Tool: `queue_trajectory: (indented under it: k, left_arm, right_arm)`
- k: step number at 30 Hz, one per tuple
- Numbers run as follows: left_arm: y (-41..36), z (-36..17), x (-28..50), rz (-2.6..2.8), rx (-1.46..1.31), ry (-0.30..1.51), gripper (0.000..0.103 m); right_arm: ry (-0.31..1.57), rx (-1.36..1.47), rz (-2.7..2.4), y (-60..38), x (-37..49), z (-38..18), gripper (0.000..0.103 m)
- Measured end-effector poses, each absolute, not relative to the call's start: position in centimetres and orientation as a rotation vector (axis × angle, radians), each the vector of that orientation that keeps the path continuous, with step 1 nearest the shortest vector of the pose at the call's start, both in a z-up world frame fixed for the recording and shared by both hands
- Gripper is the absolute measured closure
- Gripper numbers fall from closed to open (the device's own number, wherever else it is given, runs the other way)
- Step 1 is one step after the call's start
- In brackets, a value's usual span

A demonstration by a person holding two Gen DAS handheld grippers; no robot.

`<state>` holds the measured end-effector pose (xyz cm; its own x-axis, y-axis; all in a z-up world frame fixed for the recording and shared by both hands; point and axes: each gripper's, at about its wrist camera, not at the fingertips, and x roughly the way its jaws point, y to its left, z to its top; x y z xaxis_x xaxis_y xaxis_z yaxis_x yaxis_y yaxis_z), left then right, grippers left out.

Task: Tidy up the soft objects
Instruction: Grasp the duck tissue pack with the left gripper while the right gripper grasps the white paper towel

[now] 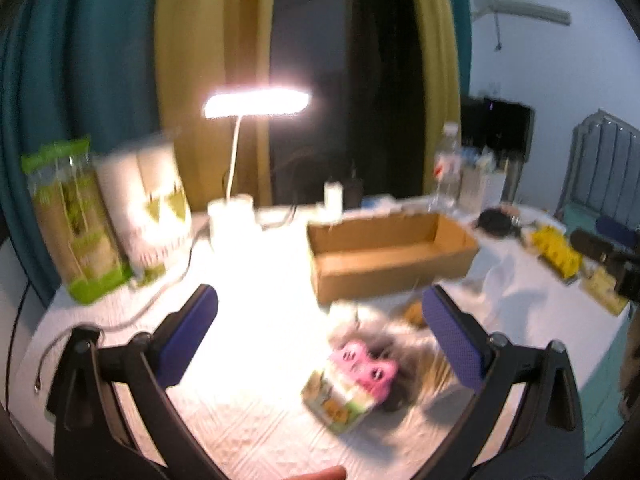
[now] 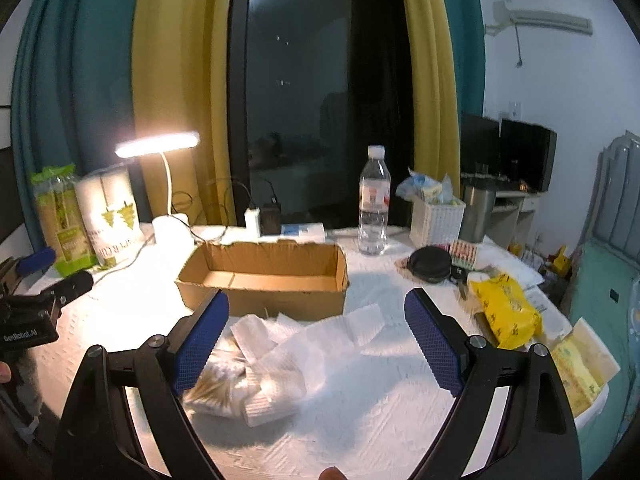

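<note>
An open cardboard box (image 2: 264, 276) stands on the white table; it also shows in the left wrist view (image 1: 390, 254). In the right wrist view, crumpled white tissues (image 2: 308, 340) and a pack of cotton swabs (image 2: 218, 386) lie in front of the box, between my right gripper's open fingers. My right gripper (image 2: 316, 312) is open and empty above them. My left gripper (image 1: 320, 304) is open and empty; the blurred view shows a pink soft item on a packet (image 1: 362, 370) between its fingers. The left gripper (image 2: 44, 296) appears at the left edge of the right wrist view.
A lit desk lamp (image 2: 158, 146), two tall packages (image 2: 108, 216), a water bottle (image 2: 374, 208), a white basket (image 2: 438, 216), a black pouch (image 2: 430, 264) and a yellow pack (image 2: 506, 312) stand around the box. Curtains and a dark window are behind.
</note>
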<state>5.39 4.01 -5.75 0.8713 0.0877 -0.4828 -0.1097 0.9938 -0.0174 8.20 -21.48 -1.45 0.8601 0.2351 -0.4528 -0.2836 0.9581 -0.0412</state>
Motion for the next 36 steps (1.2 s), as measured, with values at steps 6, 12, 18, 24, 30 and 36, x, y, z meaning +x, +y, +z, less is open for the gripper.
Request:
queue_trajectory:
  k: [6, 12, 18, 24, 30, 36]
  left_arm:
    - [5.6, -10.4, 6.3, 0.105, -0.069, 0.643, 0.001]
    - [5.8, -14.0, 7.6, 0.064, -0.119, 0.755, 0.001]
    - [5.8, -16.4, 9.3, 0.025, -0.183, 0.86, 0.001]
    - [7.1, -17.7, 10.1, 0.018, -0.234, 0.908, 0.001]
    - [8.4, -17.8, 10.1, 0.089, -0.188, 0.916, 0.001]
    - [8.9, -18.1, 11.5, 0.101, -0.163, 0.933, 0.001]
  right_arm:
    - [0.529, -0.115, 0.249, -22.2, 9.9, -4.2, 0.011]
    - [0.623, -0.104, 0.234, -23.1, 12.1, -7.3, 0.011]
    - [0.688, -0.076, 0.224, -24.0, 14.4, -9.6, 0.011]
    - [0.762, -0.014, 0.257, -24.5, 17.7, -11.3, 0.011]
    - [0.856, 0.025, 0.318, -23.5, 20.4, -13.2, 0.011]
    - [0.935, 0.032, 0.425, -20.8, 21.1, -14.9, 0.011]
